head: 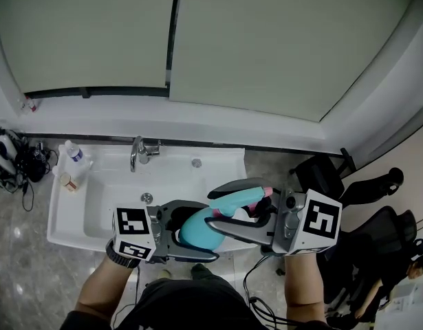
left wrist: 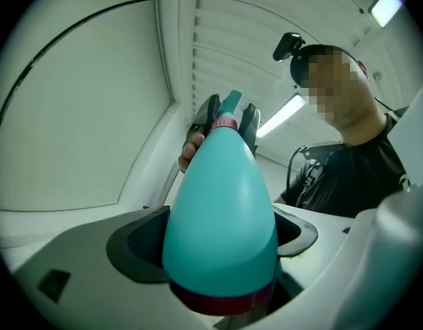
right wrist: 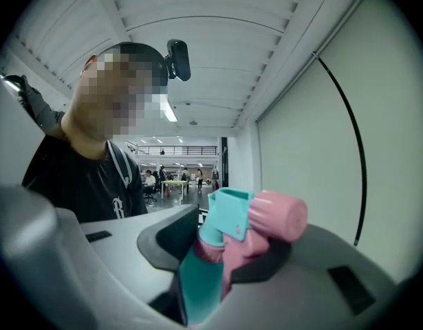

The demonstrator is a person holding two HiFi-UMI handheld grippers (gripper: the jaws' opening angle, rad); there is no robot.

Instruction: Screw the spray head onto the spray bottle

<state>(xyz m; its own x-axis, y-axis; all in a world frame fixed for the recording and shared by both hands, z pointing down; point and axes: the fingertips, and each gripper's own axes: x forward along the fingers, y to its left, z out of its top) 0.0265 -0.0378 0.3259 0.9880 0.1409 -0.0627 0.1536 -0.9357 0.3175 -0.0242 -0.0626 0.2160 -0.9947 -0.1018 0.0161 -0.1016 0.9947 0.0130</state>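
**Head and neck meet between two level tongs**

White wall panels (head: 266,40) rise behind a white sink (head: 67,218) set in a grey stone table (head: 18,253). Over the sink's front rim the teal spray bottle (left wrist: 221,212) lies roughly level. Its body is pinched in the left tongs (head: 197,231) and its neck points toward the right tongs (right wrist: 225,246). Those clamp the pink-and-teal spray head (right wrist: 249,215), which sits at that neck. How far it is threaded cannot be told.
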